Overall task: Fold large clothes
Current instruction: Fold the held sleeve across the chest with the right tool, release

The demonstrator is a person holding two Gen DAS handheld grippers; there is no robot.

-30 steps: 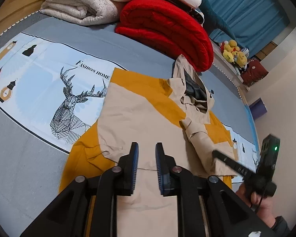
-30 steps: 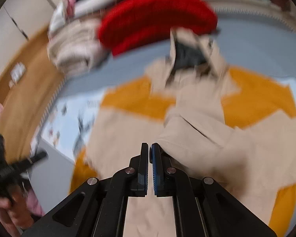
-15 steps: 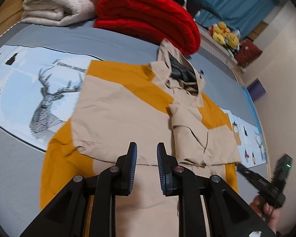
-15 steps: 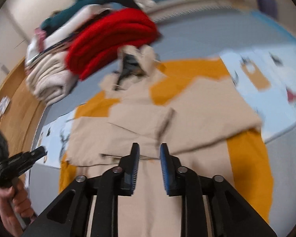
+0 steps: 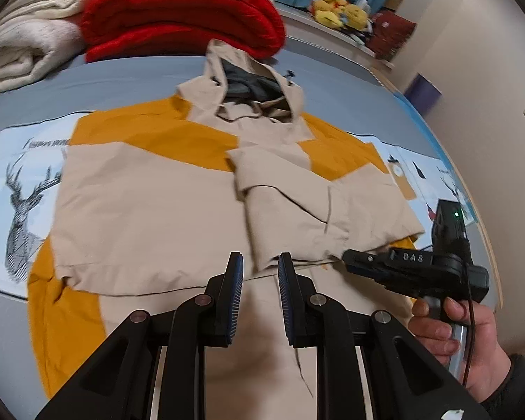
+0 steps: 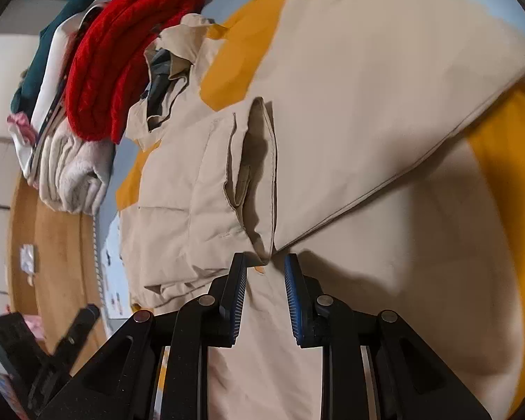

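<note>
A beige and mustard hooded jacket (image 5: 150, 203) lies flat on the bed, hood (image 5: 252, 84) toward the far side, both sleeves folded across the chest. My left gripper (image 5: 260, 267) is open and empty, hovering above the jacket's lower middle. My right gripper (image 6: 266, 266) is open and empty, close above the cuff of the folded sleeve (image 6: 259, 175); it also shows in the left wrist view (image 5: 353, 262) at the right, low over the jacket's right side.
A red folded blanket (image 5: 178, 10) and cream folded blankets (image 5: 21, 45) are stacked behind the hood. The bed cover has a deer print (image 5: 24, 210) at the left. Plush toys (image 5: 336, 10) sit on a ledge at the back right.
The right gripper opened, then swung down and in close over the folded sleeve cuff. The left gripper shifted right to centre over the jacket, jaws slightly wider.
</note>
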